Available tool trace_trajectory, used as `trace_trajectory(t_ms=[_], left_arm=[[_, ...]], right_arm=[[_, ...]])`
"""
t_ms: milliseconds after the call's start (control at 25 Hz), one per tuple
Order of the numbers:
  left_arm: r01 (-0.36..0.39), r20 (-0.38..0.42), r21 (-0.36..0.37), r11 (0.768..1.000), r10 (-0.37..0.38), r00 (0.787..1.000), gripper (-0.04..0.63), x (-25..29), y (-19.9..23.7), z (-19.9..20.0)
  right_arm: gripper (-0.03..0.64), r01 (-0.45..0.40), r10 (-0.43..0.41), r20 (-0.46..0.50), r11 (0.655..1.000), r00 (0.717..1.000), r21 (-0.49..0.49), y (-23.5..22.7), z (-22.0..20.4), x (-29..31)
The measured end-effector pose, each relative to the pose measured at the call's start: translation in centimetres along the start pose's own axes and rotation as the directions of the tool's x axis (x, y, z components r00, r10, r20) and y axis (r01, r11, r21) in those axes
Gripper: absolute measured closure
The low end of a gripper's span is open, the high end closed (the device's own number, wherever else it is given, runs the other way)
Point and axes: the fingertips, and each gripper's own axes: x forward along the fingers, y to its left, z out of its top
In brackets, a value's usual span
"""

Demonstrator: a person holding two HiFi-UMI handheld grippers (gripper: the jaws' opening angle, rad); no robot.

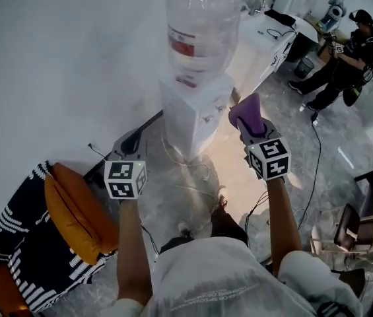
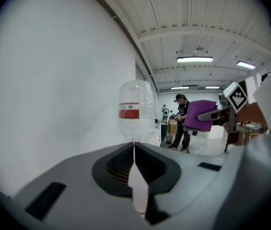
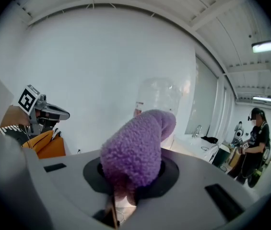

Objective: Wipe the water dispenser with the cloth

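1. Right hand-held gripper (image 1: pixel 251 129) is pinching the fluffy purple cloth (image 1: pixel 247 113), and the cloth sticks up out of the jaws
2. The cloth is up in the air just beside the white water dispenser (image 1: pixel 193 114), about level with its top edge under the big bottle (image 1: pixel 203 25); can't tell if it actually touches
3. Left hand-held gripper (image 1: pixel 132 144) has its jaws pressed together on nothing, off on the dispenser's other side and apart from it
4. Orange cushion (image 1: pixel 74 210) is at lower left, and another person (image 1: pixel 344 58) stands well off in the back

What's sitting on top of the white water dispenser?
A big clear water bottle with a red label stands on the water dispenser. Where its neck goes in is hidden.
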Motion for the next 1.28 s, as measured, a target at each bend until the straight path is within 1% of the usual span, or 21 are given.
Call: trace_trajectory(t_ms=[160,280,440,520,640,800,1040,1280], left_arm=[[0.023,0.084,0.092,0.996,-0.031,0.996,0.577,-1.5,-0.4,5.8],[0.026,0.139,0.146,0.989,-0.047,0.989,0.577,-2.6,-0.6,9.8],[0.034,0.206,0.203,0.979,-0.076,0.976,0.578,-3.9,-1.6,13.7],[0.042,0.222,0.234,0.971,-0.096,0.970,0.577,-4.3,-2.3,14.9],[0.053,0.241,0.269,0.962,-0.120,0.963,0.577,-4.9,-3.0,16.2],[0.055,0.263,0.284,0.957,-0.133,0.956,0.577,-5.1,-3.7,17.3],[0.087,0.252,0.294,0.952,-0.165,0.954,0.578,-4.2,-4.8,17.2],[0.108,0.220,0.291,0.951,-0.177,0.959,0.577,-3.2,-5.1,16.4]], right_arm=[[0.554,0.040,-0.036,0.102,0.998,0.994,-0.039,-0.6,5.4,-2.8],[0.554,0.059,-0.050,0.158,0.997,0.986,-0.056,-0.9,8.5,-4.5],[0.554,0.066,-0.049,0.218,0.995,0.975,-0.070,-0.9,11.4,-6.2],[0.554,0.063,-0.044,0.239,0.995,0.970,-0.071,-0.6,12.0,-6.8],[0.554,0.060,-0.040,0.257,0.996,0.966,-0.072,-0.2,12.5,-7.5],[0.554,0.050,-0.024,0.269,0.994,0.963,-0.092,0.3,13.4,-7.7],[0.555,0.041,-0.011,0.269,0.993,0.963,-0.108,0.7,13.9,-7.2],[0.555,0.029,-0.002,0.260,0.995,0.965,-0.100,0.9,13.4,-6.5]])
